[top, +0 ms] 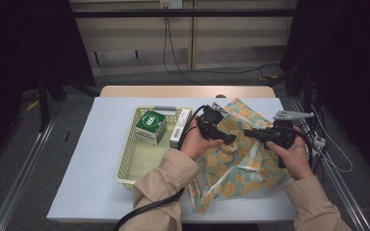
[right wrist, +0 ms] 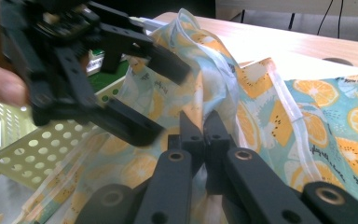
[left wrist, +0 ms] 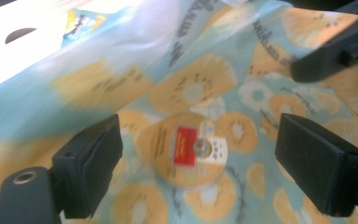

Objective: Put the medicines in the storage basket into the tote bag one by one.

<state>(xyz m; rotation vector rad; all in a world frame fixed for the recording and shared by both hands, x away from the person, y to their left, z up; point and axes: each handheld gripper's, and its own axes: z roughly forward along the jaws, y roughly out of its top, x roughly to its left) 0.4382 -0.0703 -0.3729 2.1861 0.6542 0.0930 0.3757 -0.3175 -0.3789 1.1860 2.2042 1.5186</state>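
Fruit-print bag (top: 236, 159) lies centre-right of high view, beside basket (top: 130, 166). Right gripper (right wrist: 204, 128) clenched on bag edge, left gripper (left wrist: 198, 158) spread wide above round tin (left wrist: 189, 149) inside. We'd hold edge taut, then lower left gently.

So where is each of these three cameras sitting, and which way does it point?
High view: above the person's side, looking forward and down on the white table; both beige sleeves and hands show, plus the left gripper and right gripper.
Left gripper view: rides that gripper, looking down between its open jaws at the pale blue orange-slice printed plastic bag.
Right gripper view: looks along its shut jaws pinching the bag; the left gripper and a hand show too.
Shared: all three show the bag; high and right gripper views show the cream perforated plastic basket.
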